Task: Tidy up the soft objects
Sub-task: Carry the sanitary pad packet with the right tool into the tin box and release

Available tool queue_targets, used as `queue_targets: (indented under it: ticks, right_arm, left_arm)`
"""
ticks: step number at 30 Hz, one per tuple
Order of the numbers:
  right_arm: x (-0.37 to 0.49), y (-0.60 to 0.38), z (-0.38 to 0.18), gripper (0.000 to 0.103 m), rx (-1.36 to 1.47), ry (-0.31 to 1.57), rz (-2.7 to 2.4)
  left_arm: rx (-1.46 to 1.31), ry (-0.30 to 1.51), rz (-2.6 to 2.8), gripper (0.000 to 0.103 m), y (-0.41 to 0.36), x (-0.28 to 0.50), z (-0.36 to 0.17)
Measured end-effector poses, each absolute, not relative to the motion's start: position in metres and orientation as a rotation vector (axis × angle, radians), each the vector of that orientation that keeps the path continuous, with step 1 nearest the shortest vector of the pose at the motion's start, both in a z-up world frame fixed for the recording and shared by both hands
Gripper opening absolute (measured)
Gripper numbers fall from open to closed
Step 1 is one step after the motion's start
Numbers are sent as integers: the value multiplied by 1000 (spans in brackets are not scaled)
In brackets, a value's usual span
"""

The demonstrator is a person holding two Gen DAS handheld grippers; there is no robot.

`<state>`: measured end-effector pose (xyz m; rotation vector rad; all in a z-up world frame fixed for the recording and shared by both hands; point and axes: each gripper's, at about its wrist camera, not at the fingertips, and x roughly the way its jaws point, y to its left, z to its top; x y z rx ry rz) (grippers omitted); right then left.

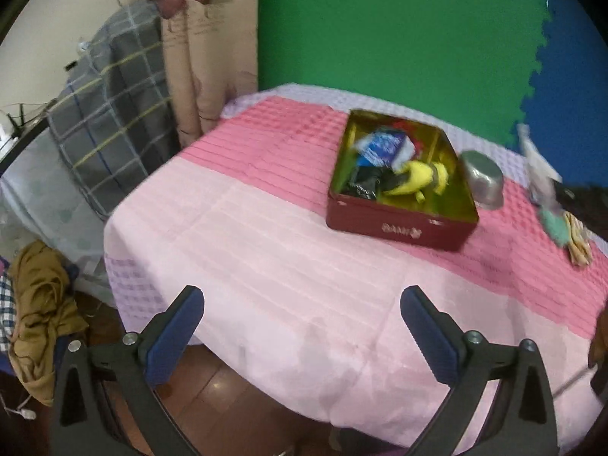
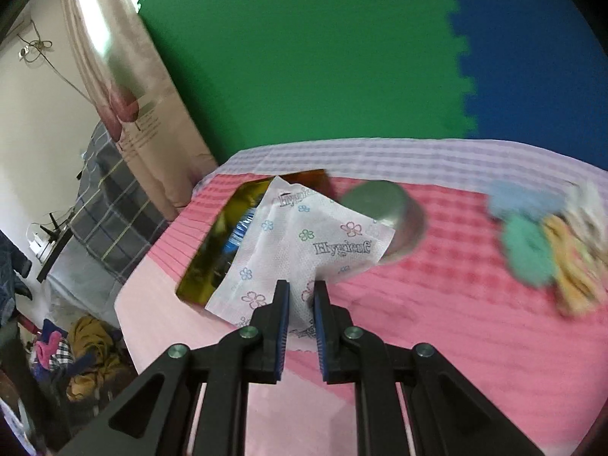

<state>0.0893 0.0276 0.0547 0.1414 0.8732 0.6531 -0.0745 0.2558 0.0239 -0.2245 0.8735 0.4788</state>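
Right now the right tool point(image 2: 301, 306) is clamped on a corner of a white tissue packet point(image 2: 304, 243), which hangs in the air just in front of the red tin point(image 1: 399, 224), partly hiding its gold interior. The step in hand looks like carrying this packet to the tin, which already holds a blue packet point(image 1: 383, 148), a yellow soft thing point(image 1: 414, 178) and something dark. The next move probably calls for bringing the packet over the tin's free right side and lowering it before letting go, keeping clear of the metal bowl point(image 1: 482, 178) that stands touching the tin's far right wall.

The left tool point(image 1: 302, 326) is spread wide with nothing between its pads, hovering over the near edge of the table point(image 1: 266, 258), well short of the tin. More soft pieces (teal, yellow, pale blue, all blurred) lie in a cluster point(image 2: 547, 250) to the right of the bowl, apparently left to sort.

The packet reads "Hygienic" among small flower prints. The lettering on the tin's front wall is too blurred to read.
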Motion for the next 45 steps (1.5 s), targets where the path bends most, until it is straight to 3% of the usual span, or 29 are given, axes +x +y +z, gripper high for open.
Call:
queue_targets:
  ticks: [12,24,35,45]
  right_arm:
    - [186,153,19,12,-22,935,640]
    - [222,185,-30,14,-96,1012,615]
    - [200,163,-14,16,-58,925,621]
    - [104,54,-7,16,-54,761,493]
  left_arm:
    - [-212,670,501,102,278,-92,37]
    - [-161,709,464,102,282,-81,27]
    - [-155,771,475,102,285,-74,15]
    - [-140,799,458,102,281,-71,7]
